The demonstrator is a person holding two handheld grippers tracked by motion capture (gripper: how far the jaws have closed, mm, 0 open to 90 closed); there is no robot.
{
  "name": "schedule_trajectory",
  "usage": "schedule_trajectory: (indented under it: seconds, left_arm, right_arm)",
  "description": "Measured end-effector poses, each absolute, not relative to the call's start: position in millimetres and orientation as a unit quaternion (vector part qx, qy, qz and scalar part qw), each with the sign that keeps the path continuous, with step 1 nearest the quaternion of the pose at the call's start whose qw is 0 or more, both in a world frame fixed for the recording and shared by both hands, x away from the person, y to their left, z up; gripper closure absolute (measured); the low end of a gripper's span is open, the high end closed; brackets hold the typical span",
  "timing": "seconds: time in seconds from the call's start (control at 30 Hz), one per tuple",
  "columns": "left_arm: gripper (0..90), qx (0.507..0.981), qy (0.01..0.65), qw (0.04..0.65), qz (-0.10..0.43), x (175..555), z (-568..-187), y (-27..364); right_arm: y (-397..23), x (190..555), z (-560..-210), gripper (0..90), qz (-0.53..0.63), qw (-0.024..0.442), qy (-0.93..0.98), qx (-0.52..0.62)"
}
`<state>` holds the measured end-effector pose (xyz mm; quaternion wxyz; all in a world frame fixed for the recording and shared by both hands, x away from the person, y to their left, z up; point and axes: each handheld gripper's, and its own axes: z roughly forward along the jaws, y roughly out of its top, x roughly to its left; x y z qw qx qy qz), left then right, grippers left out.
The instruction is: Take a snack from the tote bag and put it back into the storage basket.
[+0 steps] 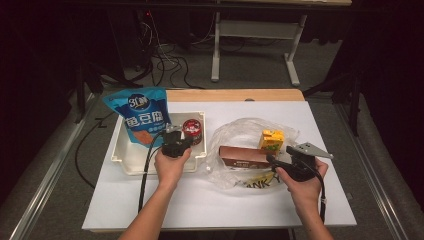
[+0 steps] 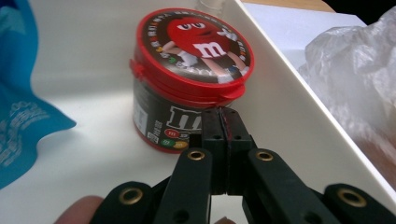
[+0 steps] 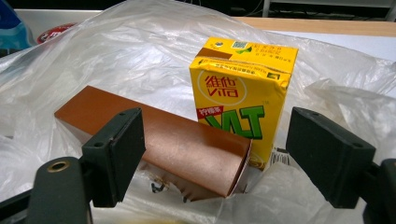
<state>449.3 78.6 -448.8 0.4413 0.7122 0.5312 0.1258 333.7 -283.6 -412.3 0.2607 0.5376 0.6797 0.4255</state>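
My left gripper is shut with nothing between its jaws, its tips just in front of a red-lidded candy tub that stands in the white tray. From above, the left gripper hovers over the tray beside the tub. My right gripper is open, its jaws standing wide on either side of a brown box and a yellow drink carton, touching neither. Both lie on a clear plastic bag. In the high view the right gripper sits at the bag's near right edge.
A blue snack pouch leans upright in the tray's far left corner. The tray and bag rest on a white table top with a wooden strip along the far edge. Cables and a metal frame lie on the floor beyond.
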Motion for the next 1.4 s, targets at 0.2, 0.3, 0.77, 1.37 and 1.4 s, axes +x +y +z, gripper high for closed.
schedule_trajectory:
  seconds: [0.2,0.3,0.77,1.37,1.4]
  left_arm:
    - [90.0,0.707,0.539,0.439,0.129,456.0,-450.4,78.7]
    - [90.0,0.711,0.540,0.432,0.127,457.0,-454.0,79.6]
    - [59.3,0.706,0.503,0.467,0.173,408.4,-431.6,102.3]
    - [1.1,0.722,0.450,0.495,0.179,358.4,-430.4,124.4]
    - [0.4,0.722,0.447,0.496,0.181,357.4,-429.5,124.9]
  right_arm:
    - [-281.5,340.4,-412.1,20.1,0.420,0.262,0.681,0.539]
    - [-279.4,343.9,-413.2,20.0,0.419,0.262,0.677,0.545]
    - [-272.2,362.8,-416.0,18.9,0.402,0.288,0.641,0.586]
    - [-255.9,391.4,-430.2,21.8,0.357,0.295,0.633,0.621]
    - [-255.0,391.7,-431.3,22.8,0.353,0.299,0.632,0.622]
